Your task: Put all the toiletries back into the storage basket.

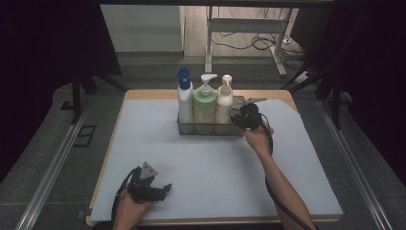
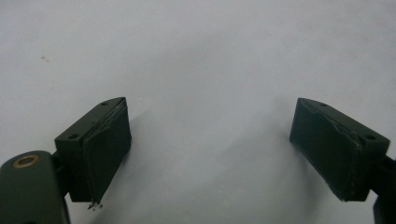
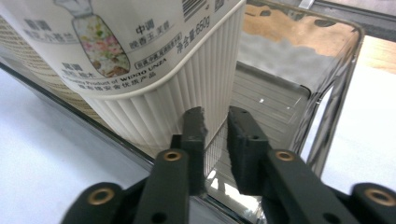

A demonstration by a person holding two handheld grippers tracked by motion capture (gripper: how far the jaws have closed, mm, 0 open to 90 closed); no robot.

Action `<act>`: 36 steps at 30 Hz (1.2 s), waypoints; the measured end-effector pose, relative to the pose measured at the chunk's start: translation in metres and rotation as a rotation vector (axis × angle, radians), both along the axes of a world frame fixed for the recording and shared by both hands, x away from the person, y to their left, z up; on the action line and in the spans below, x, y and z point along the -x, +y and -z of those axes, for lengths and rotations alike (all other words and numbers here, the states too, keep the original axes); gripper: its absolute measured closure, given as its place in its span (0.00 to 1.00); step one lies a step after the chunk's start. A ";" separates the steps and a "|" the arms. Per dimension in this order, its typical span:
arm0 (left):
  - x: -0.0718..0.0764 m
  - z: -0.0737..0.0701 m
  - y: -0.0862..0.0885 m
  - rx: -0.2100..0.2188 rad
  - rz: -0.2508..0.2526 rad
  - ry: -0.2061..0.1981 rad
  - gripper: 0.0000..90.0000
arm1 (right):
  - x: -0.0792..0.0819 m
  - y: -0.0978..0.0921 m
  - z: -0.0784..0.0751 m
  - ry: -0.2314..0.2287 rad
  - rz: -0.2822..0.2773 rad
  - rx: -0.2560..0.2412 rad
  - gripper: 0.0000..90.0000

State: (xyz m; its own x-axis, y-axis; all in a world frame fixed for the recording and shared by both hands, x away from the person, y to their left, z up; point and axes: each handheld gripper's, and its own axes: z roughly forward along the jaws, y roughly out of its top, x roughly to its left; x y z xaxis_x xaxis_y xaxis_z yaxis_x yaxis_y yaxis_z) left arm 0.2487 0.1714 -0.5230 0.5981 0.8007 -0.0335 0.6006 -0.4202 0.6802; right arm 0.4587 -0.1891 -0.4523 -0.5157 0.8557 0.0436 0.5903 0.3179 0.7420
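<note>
1. One worktop [image 1: 143,158], covered by a pale blue-grey mat, wooden edge visible along the far and left sides.
2. One clear rectangular tray [image 1: 184,128] near the far middle of the worktop, holding three pump bottles upright in a row.
3. Counted left to right in the high view: one white bottle with a blue pump [image 1: 185,100], one green bottle with a white pump [image 1: 204,103], one cream bottle with a cream pump [image 1: 223,103], each touching or just beside its neighbour.
4. Right tongs [image 1: 238,116] at the tray's right end, held by the right hand [image 1: 257,136]; in the right gripper view, jaws nearly closed astride the tray's thin clear wall [image 3: 280,98], just beside the ribbed base of the cream bottle [image 3: 154,93]. Whether the pads actually pinch the wall: cannot tell.
5. Left tongs [image 1: 163,190] low over the near left of the mat, well apart from the tray, held by the left hand [image 1: 129,208]; jaws spread wide, holding nothing, bare mat between them in the left gripper view.
</note>
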 end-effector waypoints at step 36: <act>0.000 0.000 0.000 0.000 0.000 0.000 0.14 | 0.034 -0.025 -0.024 -0.032 -0.124 -0.027 0.29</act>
State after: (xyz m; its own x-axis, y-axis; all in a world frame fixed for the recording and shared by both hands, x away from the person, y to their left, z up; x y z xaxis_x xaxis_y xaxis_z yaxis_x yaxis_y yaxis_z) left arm 0.2486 0.1715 -0.5230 0.5978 0.8010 -0.0333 0.6005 -0.4199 0.6805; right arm 0.4247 -0.2138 -0.4288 -0.6193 0.7838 0.0471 0.5232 0.3672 0.7690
